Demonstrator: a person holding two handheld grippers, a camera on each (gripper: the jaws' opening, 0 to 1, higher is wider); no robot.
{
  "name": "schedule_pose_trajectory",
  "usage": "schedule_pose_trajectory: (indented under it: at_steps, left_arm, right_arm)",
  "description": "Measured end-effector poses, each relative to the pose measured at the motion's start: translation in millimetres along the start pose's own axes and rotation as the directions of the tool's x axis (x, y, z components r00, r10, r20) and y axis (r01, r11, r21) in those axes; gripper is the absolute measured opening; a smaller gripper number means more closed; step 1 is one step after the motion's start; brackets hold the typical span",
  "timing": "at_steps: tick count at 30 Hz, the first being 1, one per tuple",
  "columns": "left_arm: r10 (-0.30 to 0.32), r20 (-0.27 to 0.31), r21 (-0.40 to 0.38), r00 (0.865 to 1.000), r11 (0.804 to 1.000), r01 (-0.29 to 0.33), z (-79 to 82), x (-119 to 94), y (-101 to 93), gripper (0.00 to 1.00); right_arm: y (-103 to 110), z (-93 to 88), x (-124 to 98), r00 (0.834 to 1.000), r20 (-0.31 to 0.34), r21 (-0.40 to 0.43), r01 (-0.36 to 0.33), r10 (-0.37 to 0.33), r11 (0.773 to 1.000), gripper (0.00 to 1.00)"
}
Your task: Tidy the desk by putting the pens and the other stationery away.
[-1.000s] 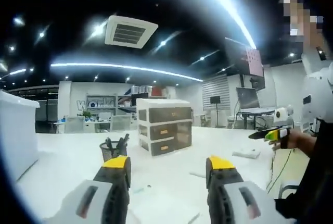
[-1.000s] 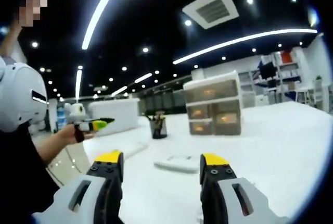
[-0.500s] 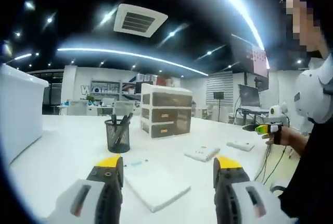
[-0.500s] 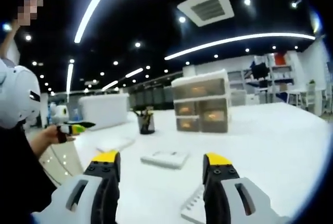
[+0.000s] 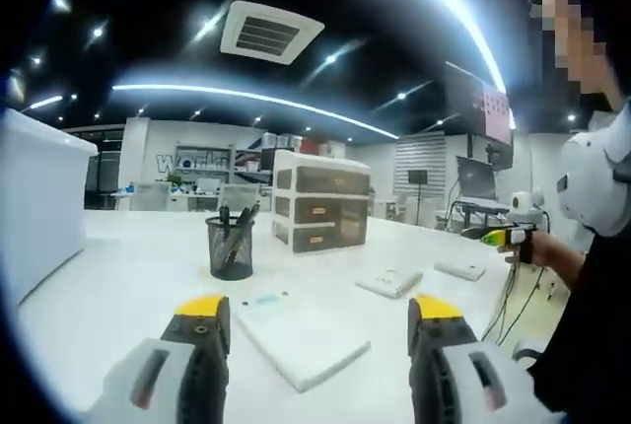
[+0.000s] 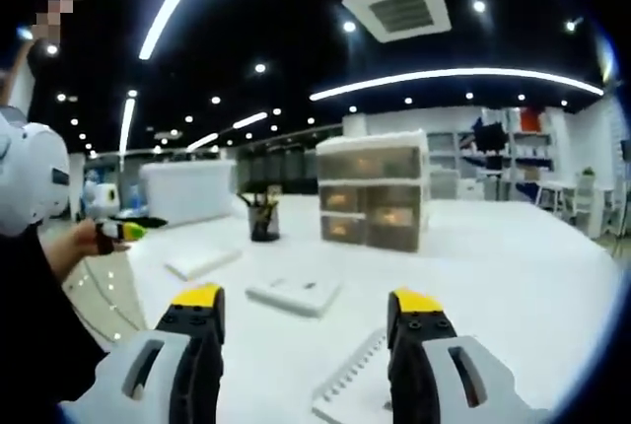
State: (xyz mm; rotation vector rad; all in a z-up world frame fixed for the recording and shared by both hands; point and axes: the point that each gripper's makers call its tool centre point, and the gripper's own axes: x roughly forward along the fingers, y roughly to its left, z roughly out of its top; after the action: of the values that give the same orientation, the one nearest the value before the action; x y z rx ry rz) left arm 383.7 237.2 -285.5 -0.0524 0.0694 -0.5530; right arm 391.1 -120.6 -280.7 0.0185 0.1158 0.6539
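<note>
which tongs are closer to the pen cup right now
Left. In the left gripper view the left tongs have the pen cup just beyond the near white pad. In the right gripper view the right tongs see it farther back.

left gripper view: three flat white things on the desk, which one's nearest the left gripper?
The large white pad lying between the left gripper jaws, just past their yellow tips. The other two flat white items lie farther off to the right, nearer the drawer unit.

The right gripper (image 6: pixel 307 311) is wide open above a white desk (image 6: pixel 513 266), with a drawer box (image 6: pixel 372 202) and pen cup (image 6: pixel 263 219) far ahead.
</note>
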Motion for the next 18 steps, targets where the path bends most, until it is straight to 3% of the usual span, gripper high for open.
schedule_pose_trajectory:
  at_steps: [5, 9, 15, 18]
  left_arm:
    - [-0.005, 0.007, -0.002, 1.000, 1.000, 0.005, 1.1, 0, 0.1, 0.73]
    - [-0.011, 0.007, -0.002, 1.000, 1.000, 0.011, 0.8, 1, -0.1, 0.73]
    - [-0.010, -0.001, 0.004, 1.000, 1.000, 0.010, -1.5, 0, -0.9, 0.73]
    - [-0.009, 0.000, 0.005, 1.000, 1.000, 0.009, -1.3, -1, -1.8, 0.73]
  right_arm:
    - [-5, 2.1, 2, 0.999, -0.032, -0.051, 0.014, -0.015, 0.999, 0.63]
    - [-11, 6.8, 8, 0.996, -0.084, -0.141, 0.017, -0.029, 0.990, 0.63]
    - [-15, 10.5, 18, 0.986, -0.153, -0.318, 0.010, -0.062, 0.948, 0.63]
    - [-14, 11.5, 23, 0.984, -0.171, -0.360, -0.008, -0.058, 0.933, 0.63]
